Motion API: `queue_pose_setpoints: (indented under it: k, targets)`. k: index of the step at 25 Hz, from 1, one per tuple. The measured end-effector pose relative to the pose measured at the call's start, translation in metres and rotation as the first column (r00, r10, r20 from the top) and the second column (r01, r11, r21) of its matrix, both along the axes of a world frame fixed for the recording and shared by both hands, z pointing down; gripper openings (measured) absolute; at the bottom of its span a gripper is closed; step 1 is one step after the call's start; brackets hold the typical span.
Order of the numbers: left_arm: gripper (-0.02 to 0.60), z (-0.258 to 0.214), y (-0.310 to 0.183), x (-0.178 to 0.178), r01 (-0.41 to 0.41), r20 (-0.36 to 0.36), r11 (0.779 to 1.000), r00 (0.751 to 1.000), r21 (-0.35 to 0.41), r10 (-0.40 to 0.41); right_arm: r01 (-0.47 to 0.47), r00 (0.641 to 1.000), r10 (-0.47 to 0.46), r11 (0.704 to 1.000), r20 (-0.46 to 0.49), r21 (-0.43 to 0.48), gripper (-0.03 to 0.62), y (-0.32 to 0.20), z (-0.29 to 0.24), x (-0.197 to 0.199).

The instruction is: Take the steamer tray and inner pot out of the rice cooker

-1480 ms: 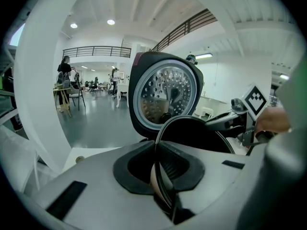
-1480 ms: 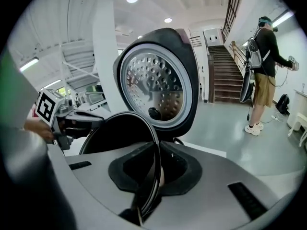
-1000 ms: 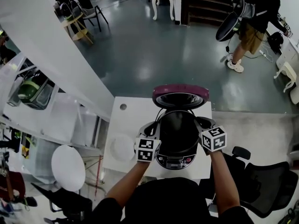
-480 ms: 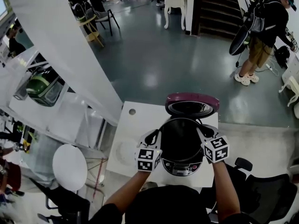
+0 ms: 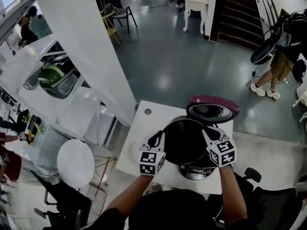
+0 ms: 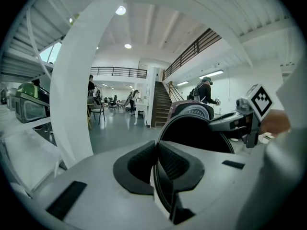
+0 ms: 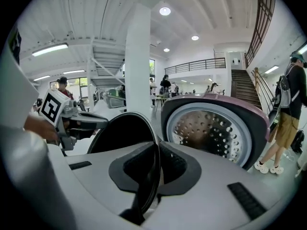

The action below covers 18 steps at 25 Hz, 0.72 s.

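Head view: round, glossy black inner pot (image 5: 184,142) w/ thin rim.

inner pot (image 5: 184,142): glossy black, with a thin bright rim
rice cooker lid (image 5: 213,103): purple-pink shell; silvery inner plate dotted with small holes
rice cooker body (image 5: 194,170): dark grey and silver
left gripper (image 5: 159,137): pale grey shell, black ribbed pads, white cube with black square markers
right gripper (image 5: 207,133): pale grey shell, black ribbed pads, white cube with black square markers
table (image 5: 144,128): white
floor (image 5: 163,66): dark blue-grey, shiny
round stool (image 5: 75,163), near left: white
appliance (image 5: 55,78), far left: green
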<state>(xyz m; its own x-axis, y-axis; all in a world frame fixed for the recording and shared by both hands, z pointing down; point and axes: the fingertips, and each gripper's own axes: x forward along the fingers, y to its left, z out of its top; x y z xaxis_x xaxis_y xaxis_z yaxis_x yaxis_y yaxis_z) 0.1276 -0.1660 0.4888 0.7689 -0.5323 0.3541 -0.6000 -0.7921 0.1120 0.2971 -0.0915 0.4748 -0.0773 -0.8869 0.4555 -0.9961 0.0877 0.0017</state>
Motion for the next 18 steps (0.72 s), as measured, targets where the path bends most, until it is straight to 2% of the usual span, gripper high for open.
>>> queue_pose_setpoints:
  k: [9,18]
  targets:
    - [0.026,0.005,-0.028,-0.080,0.124,0.007,0.992,0.992,-0.003,-0.124,0.115,0.993,-0.115,0.993,0.020,0.002,0.025,-0.044,0.008,-0.073]
    - [0.028,0.022,-0.047,-0.147,0.224,0.026,0.974,0.974,-0.023,-0.224,0.207,0.978,-0.206,0.977,0.029,-0.044,0.023,-0.077,0.030,-0.136]
